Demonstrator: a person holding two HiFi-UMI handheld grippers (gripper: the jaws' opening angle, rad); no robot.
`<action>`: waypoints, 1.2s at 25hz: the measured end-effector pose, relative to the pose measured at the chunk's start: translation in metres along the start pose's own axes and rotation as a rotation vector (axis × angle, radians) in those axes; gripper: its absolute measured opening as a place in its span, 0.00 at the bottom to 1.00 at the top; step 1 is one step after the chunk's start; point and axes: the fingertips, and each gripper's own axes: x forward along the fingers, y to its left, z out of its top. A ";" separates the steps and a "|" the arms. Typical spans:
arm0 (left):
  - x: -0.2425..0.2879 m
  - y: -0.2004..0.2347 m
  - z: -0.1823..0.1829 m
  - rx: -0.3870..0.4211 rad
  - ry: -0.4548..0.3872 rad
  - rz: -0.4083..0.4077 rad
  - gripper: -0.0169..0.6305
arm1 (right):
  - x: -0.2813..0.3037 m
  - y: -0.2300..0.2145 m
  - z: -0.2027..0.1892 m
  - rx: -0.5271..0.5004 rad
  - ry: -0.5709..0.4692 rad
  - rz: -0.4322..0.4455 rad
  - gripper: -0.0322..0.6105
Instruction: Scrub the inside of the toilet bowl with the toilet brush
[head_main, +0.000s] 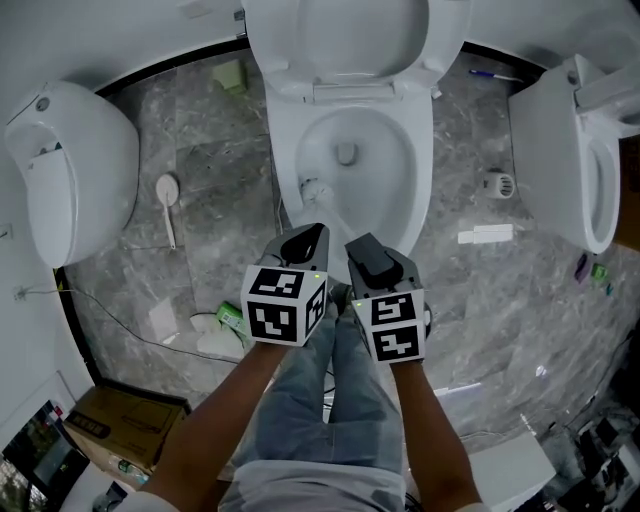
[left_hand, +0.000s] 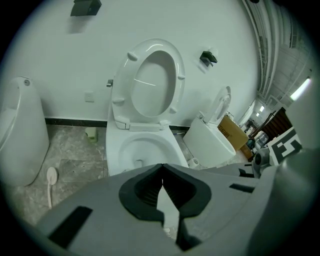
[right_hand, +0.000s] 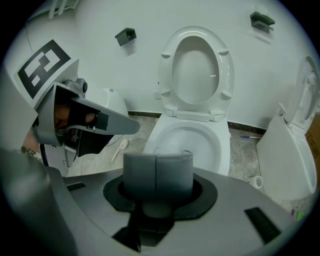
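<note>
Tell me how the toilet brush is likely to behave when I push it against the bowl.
The toilet brush has a thin white handle, so it probably weighs little and may flex slightly. Its head sits on the smooth, curved wall of the toilet bowl, so it will likely skid sideways.

the toilet has its seat up, so its bowl lies open from above; only the toilet brush, slanting down from the left gripper, takes its near left. a white fixture and a second toilet hem both sides, leaving narrow floor strips.
</note>
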 end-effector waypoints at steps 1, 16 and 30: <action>0.002 0.000 0.001 0.000 -0.001 0.002 0.04 | 0.003 -0.001 0.001 -0.002 -0.004 0.003 0.29; 0.033 0.003 -0.007 -0.015 -0.036 0.042 0.04 | 0.041 -0.023 0.006 -0.048 -0.067 0.048 0.29; 0.057 0.015 -0.009 -0.017 -0.062 0.077 0.04 | 0.071 -0.047 0.021 -0.103 -0.120 0.056 0.29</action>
